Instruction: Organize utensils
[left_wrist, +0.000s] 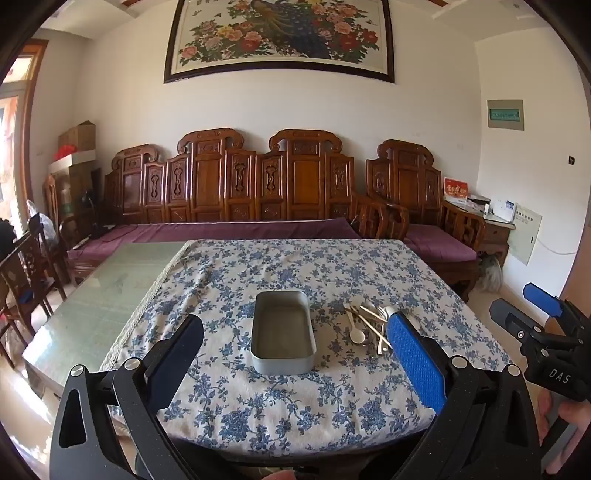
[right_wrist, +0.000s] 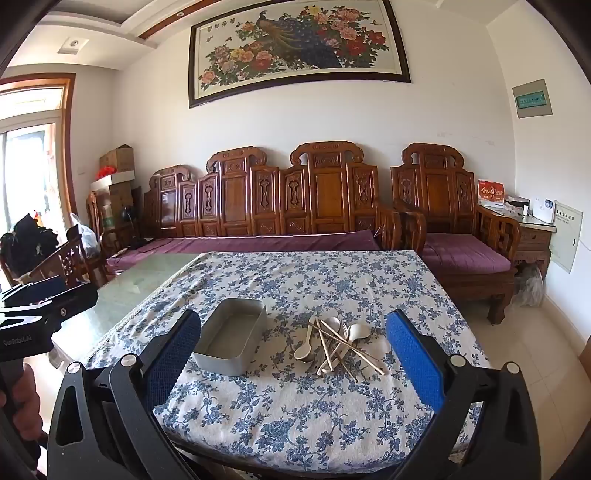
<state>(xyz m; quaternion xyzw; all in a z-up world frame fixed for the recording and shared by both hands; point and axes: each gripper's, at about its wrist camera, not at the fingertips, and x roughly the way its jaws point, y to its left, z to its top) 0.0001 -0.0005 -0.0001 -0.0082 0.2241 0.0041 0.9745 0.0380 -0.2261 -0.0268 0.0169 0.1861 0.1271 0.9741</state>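
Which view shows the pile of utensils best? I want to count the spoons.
The right wrist view: the pile of utensils lies uncovered between the open tongs, spoons and chopsticks apart from the metal tin. In the left wrist view the pile is smaller and partly hidden behind a blue pad.

The right gripper occupies the lower frame, its blue-padded fingers spread wide with nothing between them. Beyond it, a blue floral tablecloth covers the table. A rectangular metal tin, empty, sits left of centre. Just right of it lies a crossed pile of utensils: white spoons, metal spoons and chopsticks. The left gripper enters at the left edge, held by a hand. A carved wooden sofa spans the background.
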